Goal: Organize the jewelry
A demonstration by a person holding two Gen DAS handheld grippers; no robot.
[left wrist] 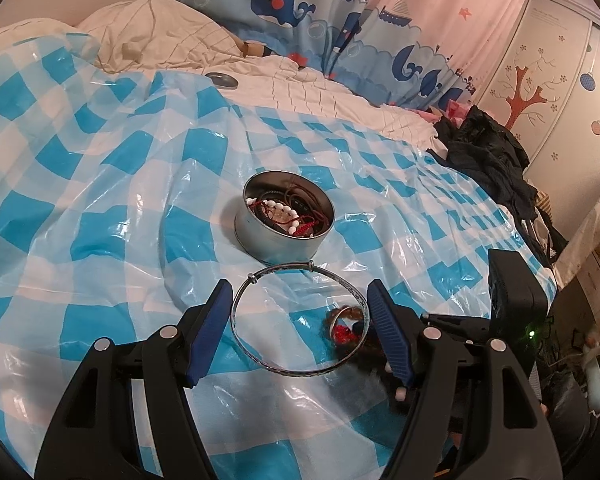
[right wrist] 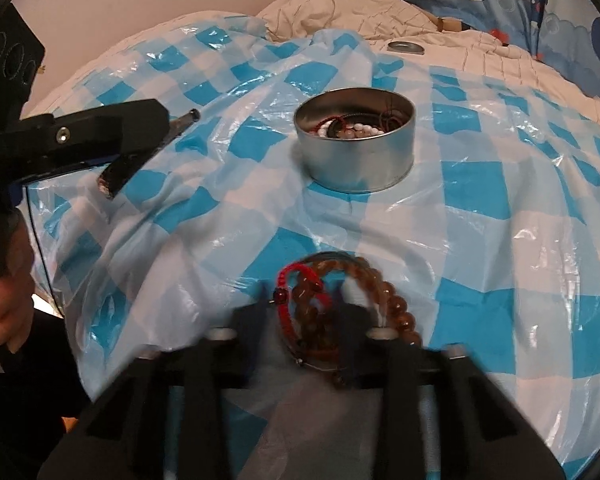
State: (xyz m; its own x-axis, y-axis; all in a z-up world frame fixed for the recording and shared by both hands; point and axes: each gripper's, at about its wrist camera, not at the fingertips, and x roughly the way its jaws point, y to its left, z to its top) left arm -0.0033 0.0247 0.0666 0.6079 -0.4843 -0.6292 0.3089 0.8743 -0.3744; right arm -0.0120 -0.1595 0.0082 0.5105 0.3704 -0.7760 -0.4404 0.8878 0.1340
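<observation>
With the left gripper [left wrist: 300, 320] clamped across a silver bangle [left wrist: 300, 322] near the tin [left wrist: 278, 240] mid-sheet [left wrist: 100, 200], the right gripper [right wrist: 316, 316], blurred, seems closed on bead bracelets [right wrist: 340, 304]; next, both loads likely need lifting over the tin's rim.

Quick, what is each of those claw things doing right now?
Left gripper: shut on the silver bangle.
Right gripper: at the bead bracelets; grip cannot be told.
</observation>
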